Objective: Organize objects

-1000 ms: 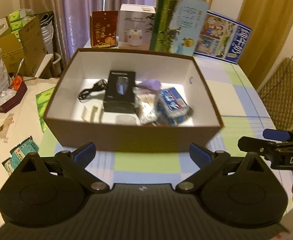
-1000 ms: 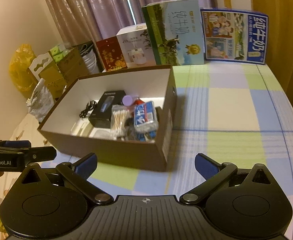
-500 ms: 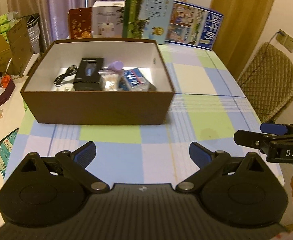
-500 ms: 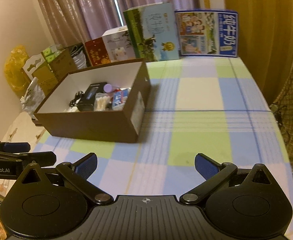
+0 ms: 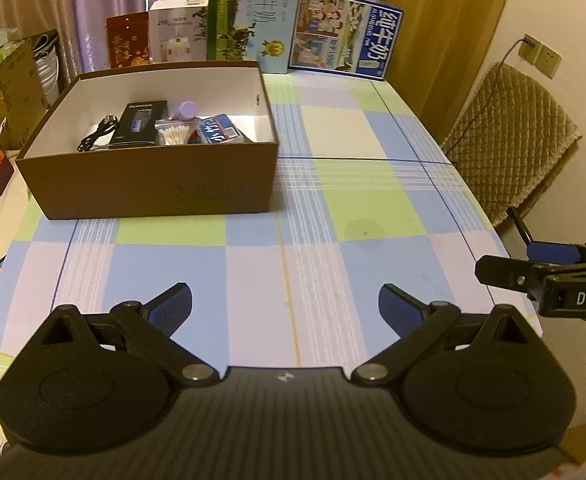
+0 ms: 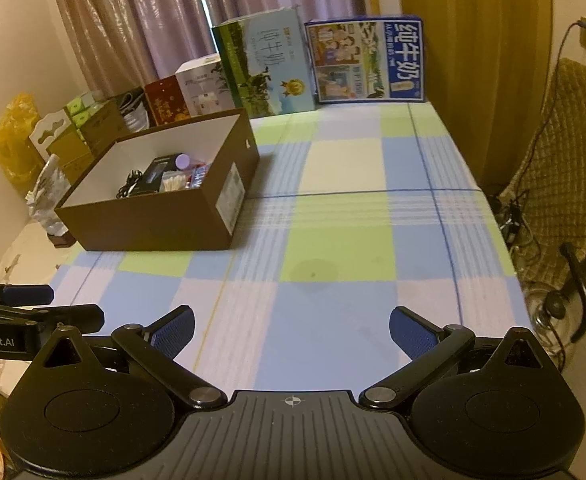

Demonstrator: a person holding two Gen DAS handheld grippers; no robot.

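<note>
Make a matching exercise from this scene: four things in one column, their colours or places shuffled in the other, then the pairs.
Things:
1. purple bottle
2. black cable
3. blue milk carton
4. left gripper

Places or states:
A. standing at the far edge of the table, right of the green carton
B. open and empty, over the checked tablecloth
C. in the brown box, left of the black case
D. in the brown box, beyond the cotton swabs

Pairs: 1-D, 2-C, 3-A, 4-B
</note>
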